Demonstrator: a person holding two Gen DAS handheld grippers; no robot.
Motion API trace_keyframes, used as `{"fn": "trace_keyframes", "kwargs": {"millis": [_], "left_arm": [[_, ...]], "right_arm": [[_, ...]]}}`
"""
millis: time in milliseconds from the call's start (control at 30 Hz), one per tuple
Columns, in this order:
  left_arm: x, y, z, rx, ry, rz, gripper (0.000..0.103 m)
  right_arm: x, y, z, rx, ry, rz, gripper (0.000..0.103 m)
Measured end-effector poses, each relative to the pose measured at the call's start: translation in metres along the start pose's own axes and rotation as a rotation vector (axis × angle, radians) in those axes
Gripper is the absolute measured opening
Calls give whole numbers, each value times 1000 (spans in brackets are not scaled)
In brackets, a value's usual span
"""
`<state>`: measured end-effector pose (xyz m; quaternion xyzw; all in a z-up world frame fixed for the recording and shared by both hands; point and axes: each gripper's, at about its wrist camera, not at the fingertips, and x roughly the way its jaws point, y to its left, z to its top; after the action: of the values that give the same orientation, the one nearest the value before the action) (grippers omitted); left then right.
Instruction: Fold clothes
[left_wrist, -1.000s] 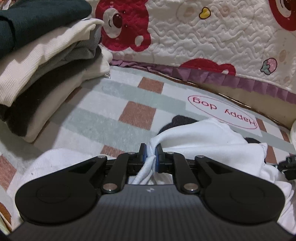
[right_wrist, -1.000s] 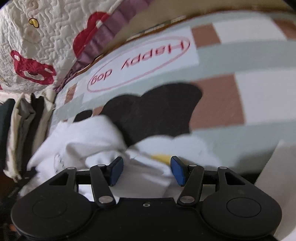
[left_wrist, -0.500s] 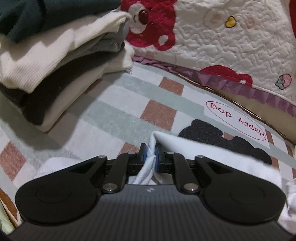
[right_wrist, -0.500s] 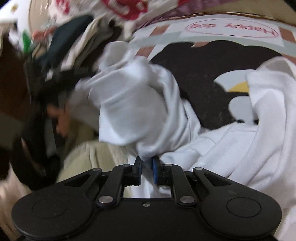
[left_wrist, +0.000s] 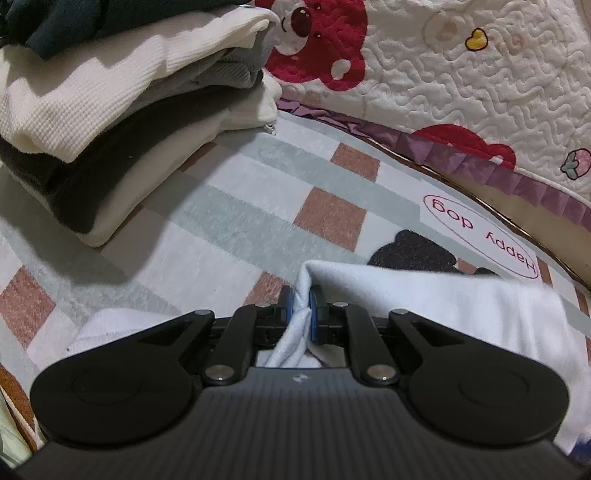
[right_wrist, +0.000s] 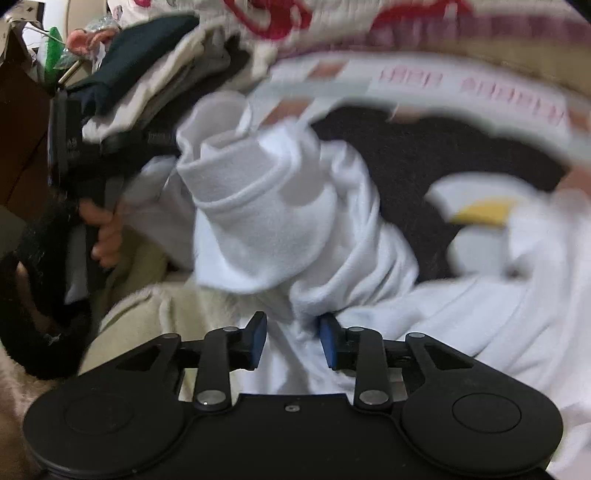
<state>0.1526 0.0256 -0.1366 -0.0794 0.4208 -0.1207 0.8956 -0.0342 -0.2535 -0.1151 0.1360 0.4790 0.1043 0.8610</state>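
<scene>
Left gripper (left_wrist: 302, 308) pinched tight on a fold of the white top (left_wrist: 436, 306). Cloth squeezed between the blue pads, with a bit bunching out behind them. Rest of the top stretched off to the right, lying low over the checked mat (left_wrist: 221, 206).

Right gripper (right_wrist: 291, 338) half spread, jaws just opened up after a pinch. White cloth sitting between the pads and touching the right one, but not squeezed. So not held there right now, by the look of it.

From the right camera, white top (right_wrist: 280, 221) piled up in a soft lump with a rolled sleeve end on top. Picture blurry at the edges. Left hand (right_wrist: 105, 236) seen far off on the left side, wrapped round its own tool.

Stack of folded clothes (left_wrist: 122, 110) on the mat at the back left, beside the bear quilt (left_wrist: 461, 85). Well apart from the white top.

Soft and floppy, this top. Light too, most likely. No stiff part to keep its shape, so bound to sag and bunch wherever not held. Not slippery, looks fuzzy. Best spots to grab: an edge or a corner, like a hem or shoulder, one on each side, then pulled flat. A grab in the middle of the lump would likely only make more bunching.
</scene>
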Motion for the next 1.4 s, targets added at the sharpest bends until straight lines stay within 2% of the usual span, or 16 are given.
{"fn": "trace_keyframes", "kwargs": {"millis": [33, 133, 233, 300, 400, 533, 767, 833, 933, 967, 1000, 1033, 1100, 1233, 1333, 1400], "left_arm": [[0, 0, 0, 0, 1, 1, 8], [1, -1, 0, 8, 1, 5, 8], [2, -2, 0, 18, 2, 10, 8], [2, -2, 0, 18, 3, 10, 8], [2, -2, -1, 20, 6, 9, 9], [7, -2, -3, 34, 30, 14, 13], [13, -2, -8, 52, 65, 25, 25], [15, -3, -8, 69, 78, 26, 24], [14, -7, -10, 104, 70, 15, 21], [13, -8, -10, 105, 63, 13, 18], [13, -8, -9, 106, 57, 12, 16], [12, -9, -9, 107, 50, 10, 14], [7, -9, -8, 104, 23, 0, 11], [-6, -9, 0, 86, -44, -42, 10], [-21, -10, 8, 74, -113, -89, 9], [-27, -17, 9, 93, -146, -88, 9]], "right_arm": [[-11, -4, 6, 21, -58, -50, 36], [-37, -34, 27, 167, -203, -79, 36], [-40, -68, 57, 260, -232, -90, 38], [-26, -93, 80, 313, -182, -67, 45], [20, -125, 102, 463, -24, 6, 46], [79, -138, 103, 612, 152, 151, 47], [116, -107, 100, 559, 258, 248, 50], [121, -98, 101, 517, 296, 263, 66], [124, -81, 103, 400, 338, 226, 68], [122, -73, 103, 356, 330, 207, 67], [120, -65, 103, 312, 323, 188, 55], [116, -57, 102, 273, 298, 174, 19], [106, -40, 101, 199, 237, 151, 15], [61, -19, 106, 121, 45, 124, 11], [15, -21, 113, 82, -97, 43, 11], [-17, -29, 117, 56, -182, -18, 10]]}}
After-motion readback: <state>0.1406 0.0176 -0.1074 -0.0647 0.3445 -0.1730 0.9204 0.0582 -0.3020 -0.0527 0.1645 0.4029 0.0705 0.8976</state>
